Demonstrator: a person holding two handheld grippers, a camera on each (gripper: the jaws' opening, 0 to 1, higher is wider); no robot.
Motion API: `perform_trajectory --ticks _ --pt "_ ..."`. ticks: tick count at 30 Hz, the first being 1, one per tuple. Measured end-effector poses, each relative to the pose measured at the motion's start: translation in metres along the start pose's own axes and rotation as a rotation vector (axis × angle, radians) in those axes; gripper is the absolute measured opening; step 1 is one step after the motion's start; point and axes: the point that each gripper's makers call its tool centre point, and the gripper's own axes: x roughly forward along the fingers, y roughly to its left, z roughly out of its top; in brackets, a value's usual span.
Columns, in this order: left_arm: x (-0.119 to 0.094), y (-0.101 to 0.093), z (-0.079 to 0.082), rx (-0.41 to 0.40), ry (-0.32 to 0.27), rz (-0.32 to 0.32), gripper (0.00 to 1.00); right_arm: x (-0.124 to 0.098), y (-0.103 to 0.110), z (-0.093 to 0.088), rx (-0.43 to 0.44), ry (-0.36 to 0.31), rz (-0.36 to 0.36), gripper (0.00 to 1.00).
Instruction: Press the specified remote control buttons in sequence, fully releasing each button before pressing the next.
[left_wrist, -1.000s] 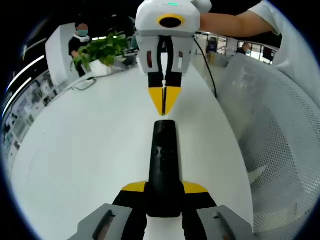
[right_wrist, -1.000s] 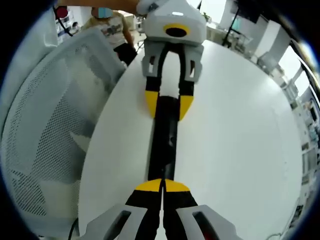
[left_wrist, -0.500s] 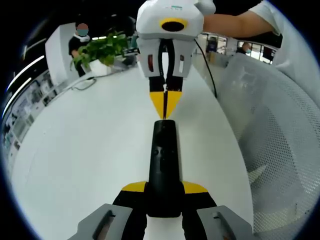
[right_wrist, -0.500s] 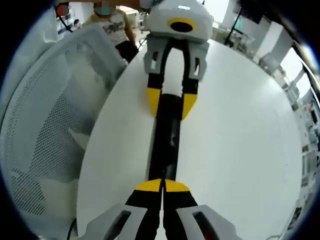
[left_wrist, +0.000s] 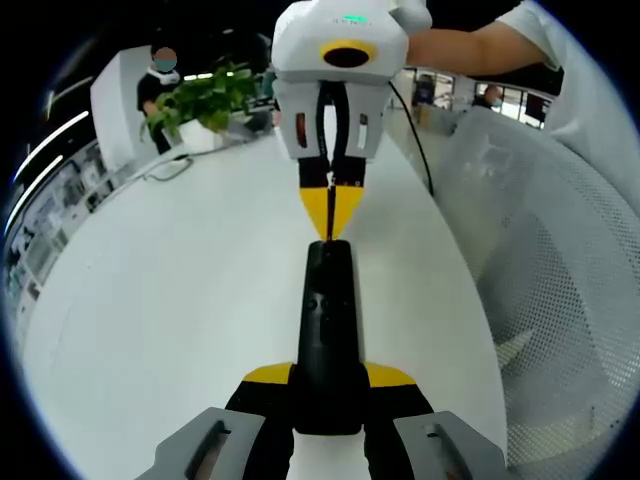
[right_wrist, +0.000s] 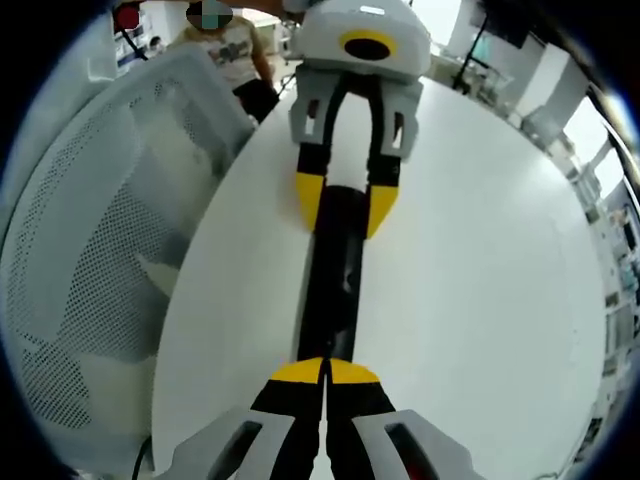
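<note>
Between the left gripper's jaws, the black remote control is clamped near its end, lying on the white table. At its far end the right gripper tips, pressed together, touch. A skewed push could slip off and shift it.

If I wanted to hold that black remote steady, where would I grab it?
By the near end, across its narrow width, as the left gripper does now: the remote control is long and slim with flat sides, and that leaves the buttons clear for the shut right gripper.
</note>
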Motion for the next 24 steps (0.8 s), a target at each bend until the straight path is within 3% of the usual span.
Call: perform_trajectory --ticks 24 --pt "0.0005 -0.0002 0.0005 0.0 -0.012 -0.003 0.24 0.0034 0.0003 -0.0012 0.021 0.022 0.005 0.0"
